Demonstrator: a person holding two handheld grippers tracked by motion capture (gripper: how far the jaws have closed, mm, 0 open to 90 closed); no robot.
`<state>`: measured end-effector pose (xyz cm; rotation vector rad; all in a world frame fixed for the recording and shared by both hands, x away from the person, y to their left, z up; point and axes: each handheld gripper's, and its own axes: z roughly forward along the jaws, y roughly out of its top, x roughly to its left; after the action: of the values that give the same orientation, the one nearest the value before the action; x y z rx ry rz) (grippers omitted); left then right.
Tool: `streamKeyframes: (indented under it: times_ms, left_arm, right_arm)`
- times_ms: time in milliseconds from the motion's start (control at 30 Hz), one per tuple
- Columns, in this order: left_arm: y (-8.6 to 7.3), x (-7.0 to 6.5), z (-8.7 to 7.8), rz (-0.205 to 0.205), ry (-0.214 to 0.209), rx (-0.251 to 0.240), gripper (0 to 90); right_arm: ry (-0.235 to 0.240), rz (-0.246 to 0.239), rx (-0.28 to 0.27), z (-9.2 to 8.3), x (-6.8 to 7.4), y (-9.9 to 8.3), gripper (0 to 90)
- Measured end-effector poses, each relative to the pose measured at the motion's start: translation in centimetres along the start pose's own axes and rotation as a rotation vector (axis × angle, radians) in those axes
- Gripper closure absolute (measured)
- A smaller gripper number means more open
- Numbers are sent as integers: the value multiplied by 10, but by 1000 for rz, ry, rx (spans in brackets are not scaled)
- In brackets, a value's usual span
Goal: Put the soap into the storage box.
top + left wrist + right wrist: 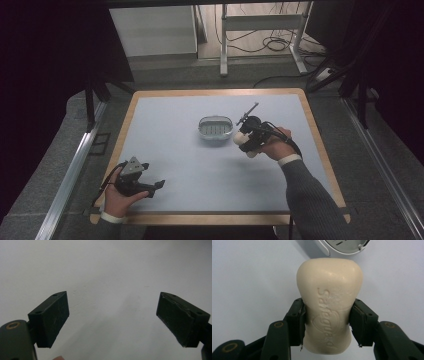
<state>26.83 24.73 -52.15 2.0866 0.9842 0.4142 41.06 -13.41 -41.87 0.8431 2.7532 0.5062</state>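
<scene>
Clamping a cream, waisted soap bar [329, 312] at mid-length in the right gripper [328, 320].
Long axis aimed at the nearby oval metal dish [216, 128], path unobstructed; left gripper [112, 317] spread wide, idle over the pale blue tabletop [190, 160].

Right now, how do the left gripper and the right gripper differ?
The left gripper stands open with nothing between its jaws; the right gripper is shut on a cream soap bar. The left gripper sits near the table's front edge; the right gripper is beside the soap dish. Both have black jaws.
</scene>
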Motion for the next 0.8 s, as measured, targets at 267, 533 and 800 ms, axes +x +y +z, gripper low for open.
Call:
streamKeyframes:
  times_ms: [267,533,800]
  left_arm:
    - [0,0,1,3,4,4,116]
    - [0,0,1,3,6,4,117]
    - [0,0,0,4,7,3,116]
  right_arm:
    - [-13,1,-9,-1,-2,5,496]
    - [-13,-2,-14,0,-5,11,496]
    - [-14,-7,-13,4,-8,17,495]
